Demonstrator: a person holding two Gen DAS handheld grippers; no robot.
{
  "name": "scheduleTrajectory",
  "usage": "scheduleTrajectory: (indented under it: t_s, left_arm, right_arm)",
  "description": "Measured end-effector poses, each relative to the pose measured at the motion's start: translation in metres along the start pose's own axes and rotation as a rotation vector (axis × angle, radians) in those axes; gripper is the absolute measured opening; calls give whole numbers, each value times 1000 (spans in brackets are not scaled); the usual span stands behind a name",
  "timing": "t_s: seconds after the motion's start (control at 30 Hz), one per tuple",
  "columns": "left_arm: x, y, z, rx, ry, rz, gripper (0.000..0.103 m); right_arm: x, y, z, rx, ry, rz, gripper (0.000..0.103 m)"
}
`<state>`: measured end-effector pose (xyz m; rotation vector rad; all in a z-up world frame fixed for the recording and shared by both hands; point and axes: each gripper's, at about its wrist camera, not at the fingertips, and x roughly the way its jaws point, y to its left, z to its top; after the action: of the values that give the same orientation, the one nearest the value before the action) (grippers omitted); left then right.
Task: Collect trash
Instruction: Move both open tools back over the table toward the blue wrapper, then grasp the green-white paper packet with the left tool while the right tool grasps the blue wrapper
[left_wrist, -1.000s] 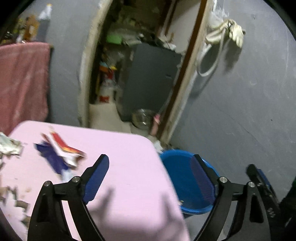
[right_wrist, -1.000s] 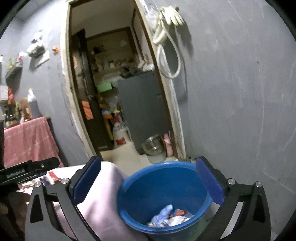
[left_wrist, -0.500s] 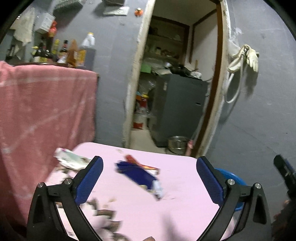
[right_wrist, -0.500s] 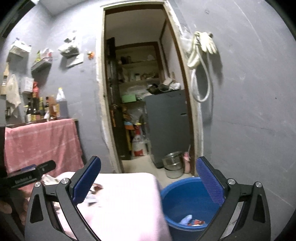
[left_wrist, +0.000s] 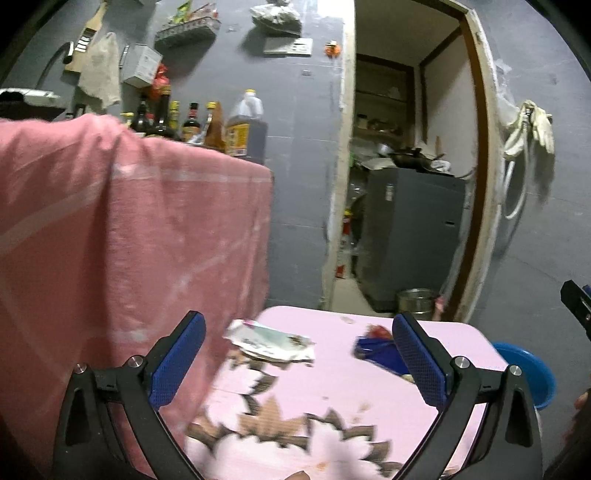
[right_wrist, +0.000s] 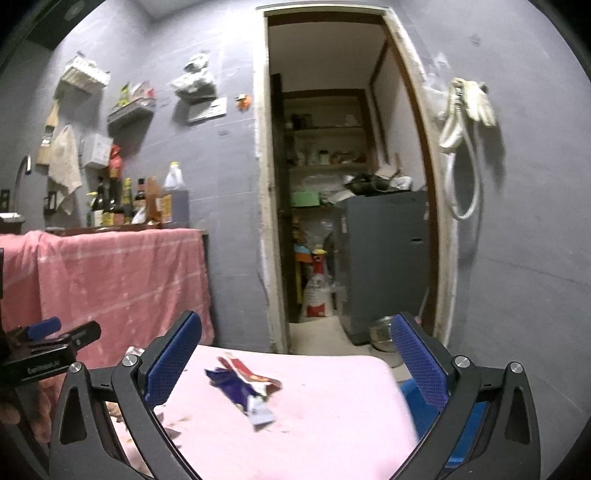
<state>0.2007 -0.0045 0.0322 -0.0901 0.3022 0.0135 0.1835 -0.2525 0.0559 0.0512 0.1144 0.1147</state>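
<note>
A pink table holds trash. A blue and red wrapper lies near its middle, also in the left wrist view. A crumpled white wrapper lies at the table's far left. Brown cardboard scraps lie near the front. My left gripper is open and empty above the table. My right gripper is open and empty above the blue and red wrapper. A blue bin stands right of the table; part of it shows behind the right finger.
A counter draped in pink cloth stands left of the table, with bottles on top. A doorway behind shows a grey cabinet and a metal pot. The grey wall is on the right.
Both grippers have swung left and tilted up, away from the blue bin and over the table. The pink cloth and the white wrapper have come into the left wrist view. Both stay open.
</note>
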Motion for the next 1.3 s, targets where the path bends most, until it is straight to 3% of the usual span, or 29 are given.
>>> scheduleTrajectory:
  t_s: [0.2,0.33,0.5,0.83,1.03,1.3]
  left_arm:
    - [15,24,-9,-8,15,22,99]
    - [40,38,-16,-18,93,15,99]
    - [75,43,-23,-25,224,7,99]
    - [123,32,-22,65,312,20,99]
    - [149,35,-17,10,385,-11,99]
    - [189,17,-15,21,505,-4,99]
  right_arm:
    - [25,22,-9,-38,25,45,103]
    - [50,31,-18,-67,81,51,103]
    - [84,33,-34,-75,201,68,103]
    - [129,27,-52,-54,402,111,102]
    - [152,25,-62,-34,528,132,84]
    - [163,18,-71,-21,620,148,62]
